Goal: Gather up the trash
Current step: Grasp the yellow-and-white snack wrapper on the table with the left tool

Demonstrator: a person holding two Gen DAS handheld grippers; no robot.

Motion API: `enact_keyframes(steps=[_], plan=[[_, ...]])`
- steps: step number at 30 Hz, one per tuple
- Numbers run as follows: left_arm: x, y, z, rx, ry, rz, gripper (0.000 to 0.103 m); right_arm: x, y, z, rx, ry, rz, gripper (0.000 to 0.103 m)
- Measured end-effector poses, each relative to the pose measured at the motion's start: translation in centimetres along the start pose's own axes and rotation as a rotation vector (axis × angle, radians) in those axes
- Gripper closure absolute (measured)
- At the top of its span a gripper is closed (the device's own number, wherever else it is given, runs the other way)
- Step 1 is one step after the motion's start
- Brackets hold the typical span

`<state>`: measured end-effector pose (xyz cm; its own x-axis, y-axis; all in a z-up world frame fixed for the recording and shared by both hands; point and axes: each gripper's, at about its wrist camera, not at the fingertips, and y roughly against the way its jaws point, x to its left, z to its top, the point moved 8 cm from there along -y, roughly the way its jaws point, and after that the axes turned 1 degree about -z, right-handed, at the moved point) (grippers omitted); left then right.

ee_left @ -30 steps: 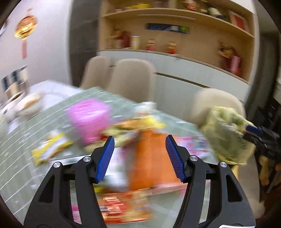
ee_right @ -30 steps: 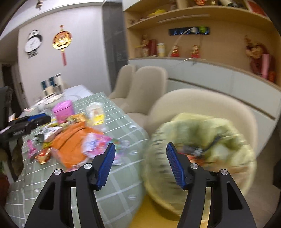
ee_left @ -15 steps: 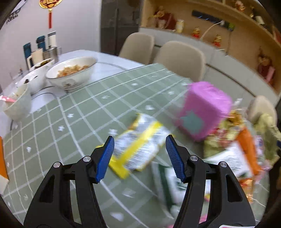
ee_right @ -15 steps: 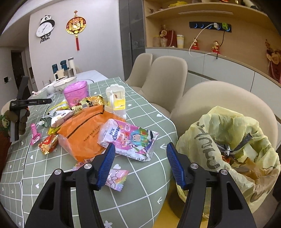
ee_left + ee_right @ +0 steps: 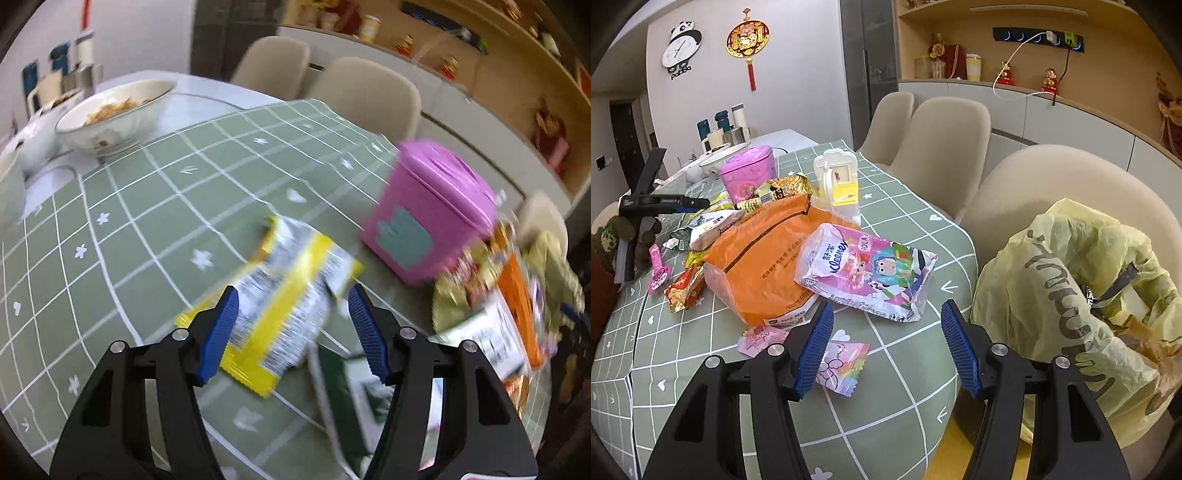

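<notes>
My left gripper [image 5: 291, 325] is open and empty just above a yellow-and-silver wrapper [image 5: 280, 306] lying flat on the green checked tablecloth [image 5: 155, 206]. My right gripper [image 5: 886, 343] is open and empty over the table's near corner. Ahead of it lie a pink Kleenex pack [image 5: 864, 269], an orange bag [image 5: 764, 258] and a small pink candy wrapper [image 5: 838, 365]. A yellow trash bag [image 5: 1071, 295], open and partly full, sits on a beige chair [image 5: 1067, 184] to the right. The left gripper also shows in the right wrist view [image 5: 665, 201].
A pink tin [image 5: 428, 218] stands right of the yellow wrapper, with more wrappers [image 5: 487, 317] beyond. A bowl of food [image 5: 114, 114] stands at the far left. A white and yellow toy container [image 5: 838, 181] stands behind the orange bag. Beige chairs [image 5: 938, 147] line the far side.
My left gripper swung left from the orange bag and has closed in on the yellow-and-silver wrapper. My right gripper has swung from the trash bag toward the table corner. Both stay open.
</notes>
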<state>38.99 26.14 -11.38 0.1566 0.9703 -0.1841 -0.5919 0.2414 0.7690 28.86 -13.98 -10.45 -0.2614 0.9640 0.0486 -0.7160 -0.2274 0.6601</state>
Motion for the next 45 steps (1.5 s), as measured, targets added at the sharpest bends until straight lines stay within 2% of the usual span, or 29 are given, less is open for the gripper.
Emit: enact_keyframes(steps=[4, 7, 8, 12, 14, 16, 18, 22, 25, 27, 30, 31, 33, 36, 41, 45], plan=[[-2.6, 0.2, -1.0, 0.023, -0.045, 0.015, 0.045, 0.0, -0.2, -0.5, 0.004, -0.005, 0.002, 0.046], [-3.3, -0.1, -1.2, 0.007, -0.095, 0.114, 0.045, 0.1, -0.1, -1.1, 0.002, -0.009, 0.005, 0.046], [-3.5, -0.1, -1.1, -0.002, -0.104, 0.125, 0.045, 0.1, 0.0, -1.3, 0.002, -0.008, 0.003, 0.046], [-4.5, 1.4, -0.5, -0.051, -0.122, 0.025, 0.045, 0.0, 0.4, -1.7, 0.0, -0.008, -0.003, 0.046], [-4.1, 2.6, 0.3, -0.094, -0.136, 0.025, 0.044, -0.1, 0.4, -1.9, 0.003, -0.018, 0.007, 0.046], [-3.1, 2.6, 0.7, -0.101, -0.14, 0.02, 0.044, 0.1, 0.2, -1.9, 0.007, -0.025, 0.02, 0.046], [-1.9, 1.7, 0.8, -0.067, -0.14, 0.009, 0.044, 0.4, 0.2, -1.8, 0.007, -0.018, 0.025, 0.046], [0.8, -0.6, 0.3, 0.002, -0.103, 0.04, 0.044, 1.2, 0.6, -1.3, 0.0, 0.025, 0.011, 0.046], [0.2, -1.1, -0.4, 0.037, -0.104, -0.007, 0.044, 1.5, 0.6, -0.5, -0.002, 0.046, -0.001, 0.046], [-1.2, -1.2, -1.1, 0.051, -0.147, -0.011, 0.044, 1.7, 0.5, 0.0, -0.008, 0.052, 0.003, 0.046], [-2.8, -1.4, -1.4, 0.042, -0.165, 0.029, 0.055, 2.0, 0.1, 0.9, -0.012, 0.066, 0.002, 0.046], [-2.9, -1.4, -1.4, 0.033, -0.154, 0.042, 0.064, 2.0, -0.1, 1.1, -0.01, 0.072, -0.003, 0.046], [-3.3, -0.6, -1.3, 0.008, -0.114, 0.022, 0.071, 1.9, -0.8, 1.6, 0.003, 0.074, -0.005, 0.046], [-3.7, 1.6, -0.8, -0.051, -0.063, -0.004, 0.091, 1.6, -2.2, 2.9, 0.022, 0.075, 0.007, 0.046], [-4.7, 6.6, 0.9, -0.178, -0.031, -0.041, 0.091, 1.0, -5.5, 5.8, 0.044, 0.068, 0.007, 0.046], [-6.9, 8.2, 0.7, -0.203, -0.044, -0.075, 0.091, 0.2, -9.0, 6.3, 0.114, 0.031, 0.037, 0.046]])
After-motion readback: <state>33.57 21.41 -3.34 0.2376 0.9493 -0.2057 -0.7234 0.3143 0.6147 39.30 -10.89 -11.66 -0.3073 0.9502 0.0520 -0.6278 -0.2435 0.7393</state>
